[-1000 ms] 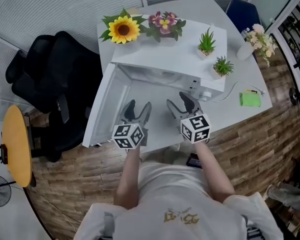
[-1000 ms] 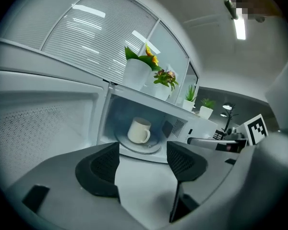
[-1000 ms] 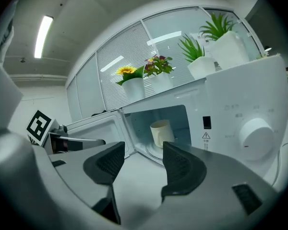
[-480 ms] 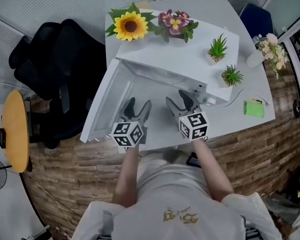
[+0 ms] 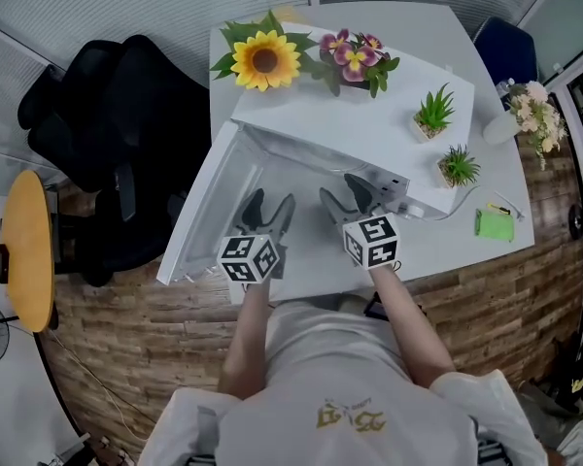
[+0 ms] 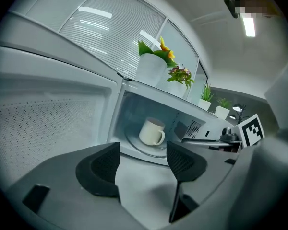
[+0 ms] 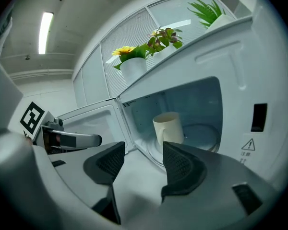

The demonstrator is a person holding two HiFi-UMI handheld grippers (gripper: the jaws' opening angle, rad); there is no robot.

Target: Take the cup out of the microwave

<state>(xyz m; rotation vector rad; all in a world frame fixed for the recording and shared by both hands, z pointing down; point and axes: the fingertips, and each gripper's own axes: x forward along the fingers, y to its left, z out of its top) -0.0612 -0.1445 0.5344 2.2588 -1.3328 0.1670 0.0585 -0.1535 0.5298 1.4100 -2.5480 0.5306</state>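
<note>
Right gripper view showed the cup (image 7: 169, 128) upright inside the open microwave (image 7: 259, 75), with left gripper (image 6: 143, 153) and right gripper (image 7: 143, 153) both empty, jaws apart, so reaching in seemed next.

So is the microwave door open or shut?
Open. The white microwave door is swung out to the left, and the cream ceramic cup stands upright in plain sight inside.

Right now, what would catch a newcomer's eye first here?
A white microwave stands with its door swung open, a cream cup on the turntable inside. Before it, the left hand-held gripper and right hand-held gripper hang open and empty. A yellow sunflower glows at its far left corner.
</note>
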